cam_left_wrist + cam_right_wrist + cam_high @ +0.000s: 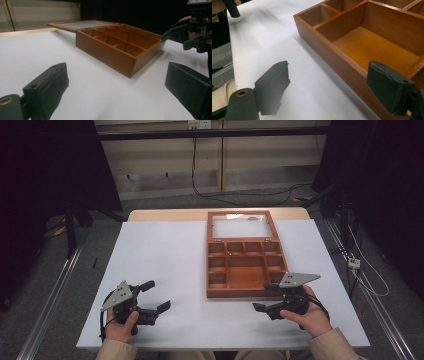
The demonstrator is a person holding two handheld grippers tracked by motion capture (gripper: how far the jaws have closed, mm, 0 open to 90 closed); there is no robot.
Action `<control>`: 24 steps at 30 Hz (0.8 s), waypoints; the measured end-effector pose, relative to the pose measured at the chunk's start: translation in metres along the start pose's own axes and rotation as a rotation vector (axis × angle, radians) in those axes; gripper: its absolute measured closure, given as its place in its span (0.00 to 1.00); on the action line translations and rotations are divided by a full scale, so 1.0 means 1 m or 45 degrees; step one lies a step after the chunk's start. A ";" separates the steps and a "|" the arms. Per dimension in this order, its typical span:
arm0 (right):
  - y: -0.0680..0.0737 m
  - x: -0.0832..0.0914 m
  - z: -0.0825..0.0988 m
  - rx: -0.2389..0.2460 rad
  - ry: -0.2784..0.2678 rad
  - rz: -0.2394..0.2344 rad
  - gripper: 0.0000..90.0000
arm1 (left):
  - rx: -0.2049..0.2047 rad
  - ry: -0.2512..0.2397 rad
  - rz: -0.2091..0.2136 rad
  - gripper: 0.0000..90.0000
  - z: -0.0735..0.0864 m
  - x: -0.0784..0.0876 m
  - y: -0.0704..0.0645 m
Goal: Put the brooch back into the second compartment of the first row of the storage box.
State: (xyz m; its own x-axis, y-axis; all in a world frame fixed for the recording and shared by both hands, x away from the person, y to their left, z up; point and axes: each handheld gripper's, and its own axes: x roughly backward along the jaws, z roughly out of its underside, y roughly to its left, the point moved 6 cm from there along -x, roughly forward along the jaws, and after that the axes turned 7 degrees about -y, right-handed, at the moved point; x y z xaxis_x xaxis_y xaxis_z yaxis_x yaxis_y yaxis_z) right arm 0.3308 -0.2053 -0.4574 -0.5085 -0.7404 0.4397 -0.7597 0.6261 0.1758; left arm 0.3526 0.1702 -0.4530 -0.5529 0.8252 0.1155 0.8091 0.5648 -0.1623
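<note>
A brown wooden box with several empty compartments lies on the white table, its glass-paned lid folded flat behind it. My left gripper rests low at the table's front left, open and empty, pointing toward the box. My right gripper is open at the box's front right corner, one jaw over the box's front rim, nothing between its fingers. From the left gripper view, the right gripper hovers beyond the box's far corner.
The table's wooden back edge shows past the white surface. Cables run over the grey floor behind, and metal rails flank the table. Dark curtains hang on both sides.
</note>
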 end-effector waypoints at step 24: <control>0.004 0.018 0.011 0.017 -0.007 -0.008 0.20 | 0.000 0.003 -0.001 0.05 0.000 0.000 0.000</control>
State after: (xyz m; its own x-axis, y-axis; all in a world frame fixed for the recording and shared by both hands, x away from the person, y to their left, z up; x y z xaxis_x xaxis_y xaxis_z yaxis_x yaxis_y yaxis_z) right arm 0.3141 -0.2184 -0.4586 -0.5059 -0.7457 0.4336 -0.7682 0.6181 0.1669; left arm 0.3521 0.1703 -0.4532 -0.5528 0.8249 0.1181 0.8088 0.5653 -0.1621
